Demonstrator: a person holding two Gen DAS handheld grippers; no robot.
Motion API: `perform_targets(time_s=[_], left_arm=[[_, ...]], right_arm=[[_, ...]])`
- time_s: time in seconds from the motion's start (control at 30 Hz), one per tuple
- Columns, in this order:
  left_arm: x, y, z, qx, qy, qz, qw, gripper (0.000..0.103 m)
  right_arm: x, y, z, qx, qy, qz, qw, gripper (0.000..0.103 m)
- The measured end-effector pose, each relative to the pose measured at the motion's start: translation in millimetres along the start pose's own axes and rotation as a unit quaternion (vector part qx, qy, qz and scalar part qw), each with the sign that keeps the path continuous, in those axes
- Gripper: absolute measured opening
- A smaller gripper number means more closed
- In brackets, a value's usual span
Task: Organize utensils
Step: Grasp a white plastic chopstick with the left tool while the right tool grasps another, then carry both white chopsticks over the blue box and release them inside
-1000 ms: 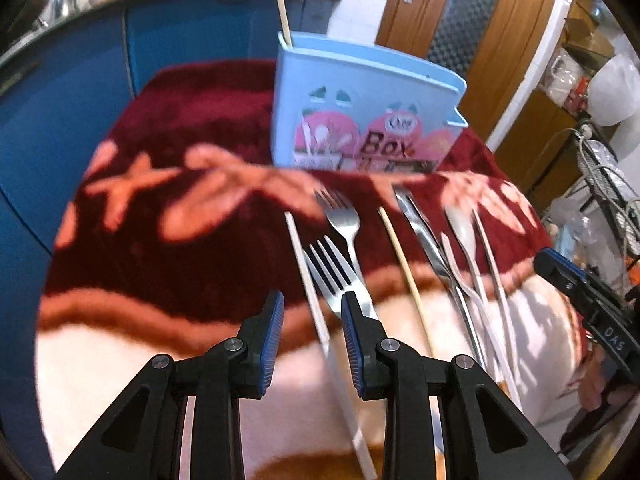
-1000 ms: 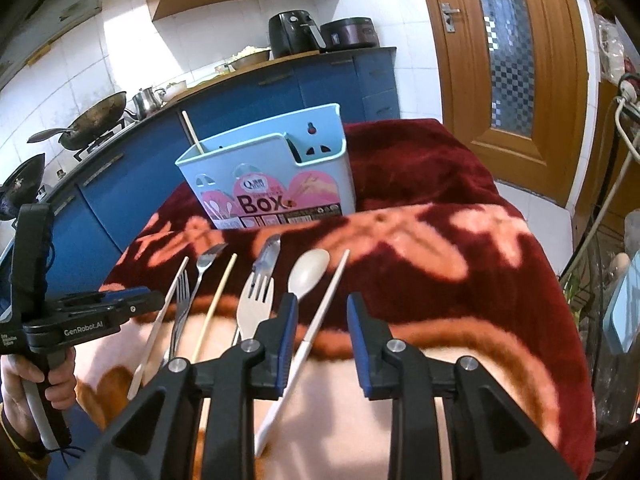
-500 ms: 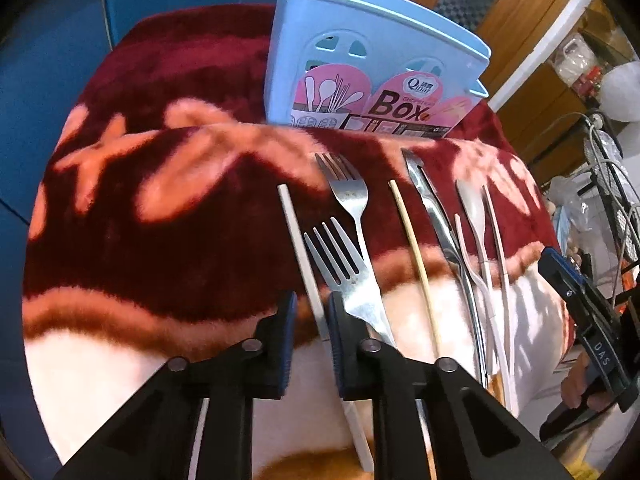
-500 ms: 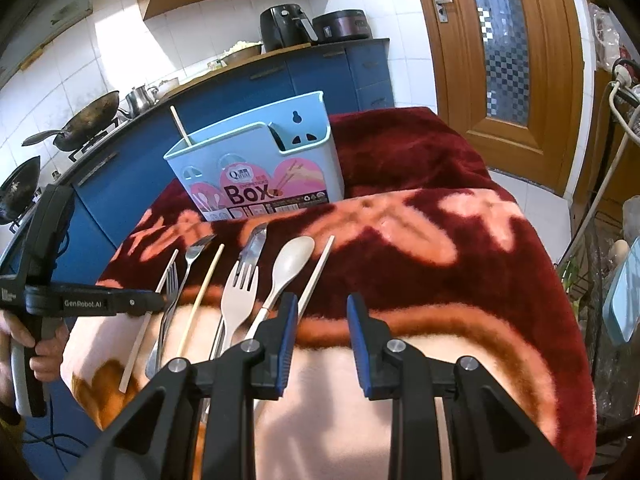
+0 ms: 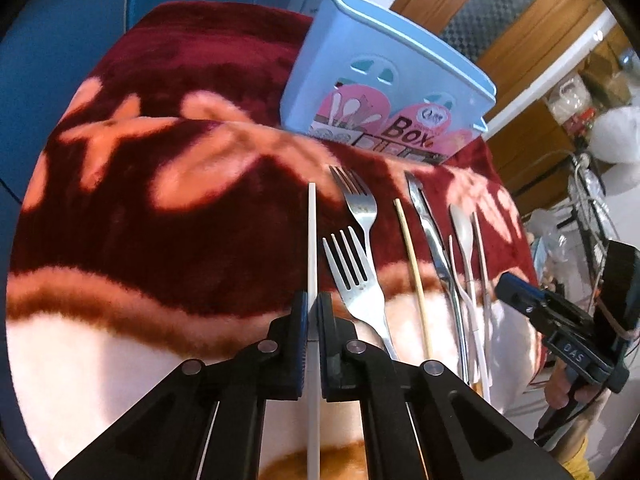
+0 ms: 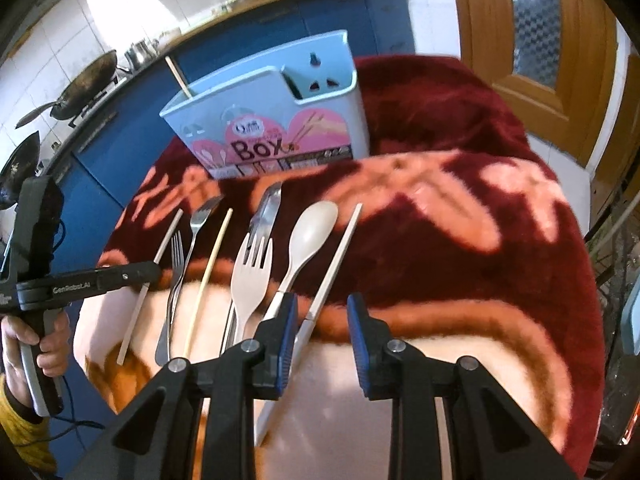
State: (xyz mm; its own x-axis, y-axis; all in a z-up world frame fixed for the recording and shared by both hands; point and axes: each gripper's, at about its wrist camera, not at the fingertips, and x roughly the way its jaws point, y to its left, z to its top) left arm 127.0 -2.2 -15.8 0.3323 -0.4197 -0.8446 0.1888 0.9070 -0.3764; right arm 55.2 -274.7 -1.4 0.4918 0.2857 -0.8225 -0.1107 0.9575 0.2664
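Note:
Utensils lie in a row on a red and pink blanket (image 5: 168, 240) in front of a light blue utensil box (image 5: 384, 92). My left gripper (image 5: 313, 308) is shut on the leftmost white chopstick (image 5: 312, 240), which runs straight between its pads. To its right lie two metal forks (image 5: 352, 272), a wooden chopstick (image 5: 412, 272), a knife (image 5: 432, 232) and a beige spoon (image 5: 462, 228). My right gripper (image 6: 322, 312) is open over the other white chopstick (image 6: 340, 248), which passes close to the left finger (image 6: 286, 320). A beige fork (image 6: 252, 276) and the beige spoon (image 6: 312, 228) lie just left of it.
One wooden chopstick (image 6: 178, 76) stands in the utensil box (image 6: 272, 120). Blue kitchen cabinets (image 6: 120, 152) stand behind the table, with a wooden door (image 6: 532, 40) at the right. A hand (image 6: 24, 344) holds my left gripper (image 6: 152, 270) at the left edge.
My left gripper has closed on the leftmost white chopstick. My right gripper has come forward and lower over the right white chopstick, its jaws unchanged.

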Motion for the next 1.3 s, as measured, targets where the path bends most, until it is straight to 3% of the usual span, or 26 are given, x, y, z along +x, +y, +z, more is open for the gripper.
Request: perform_targets(time_s=[0.17, 0.37, 0.63, 0.77, 1.0, 1.3], left_arm=[[-4.3, 10.1, -2.1, -0.012, -0.009, -0.019, 0.9997, 0.004], [-10.7, 13.1, -2.7, -0.009, -0.021, -0.032, 0.9992, 0.004], [-11.7, 11.8, -3.7, -0.003, -0.034, -0.043, 0.9985, 0.004], [-14.0, 9.6, -6.0, 0.000, -0.048, -0.047, 0.9977, 0.004], [-27.3, 1.4, -10.4, 0.010, -0.098, -0.058, 0.9935, 0.004], [-52.6, -14.6, -10.9, 0.026, -0.189, -0.075, 0.9787, 0.004]], right_arm=[[13.9, -0.4, 12.1, 0.004, 0.042, -0.009, 0.999, 0.028], [28.2, -1.0, 23.4, 0.008, 0.082, -0.020, 0.996, 0.020], [33.8, -4.1, 27.9, 0.020, 0.086, -0.013, 0.996, 0.014], [27.4, -10.0, 25.0, 0.039, 0.062, -0.001, 0.997, 0.008], [-3.2, -1.5, 11.3, 0.030, -0.032, 0.027, 0.999, 0.008], [-42.7, 16.2, 2.0, 0.009, -0.161, 0.044, 0.986, 0.008]])
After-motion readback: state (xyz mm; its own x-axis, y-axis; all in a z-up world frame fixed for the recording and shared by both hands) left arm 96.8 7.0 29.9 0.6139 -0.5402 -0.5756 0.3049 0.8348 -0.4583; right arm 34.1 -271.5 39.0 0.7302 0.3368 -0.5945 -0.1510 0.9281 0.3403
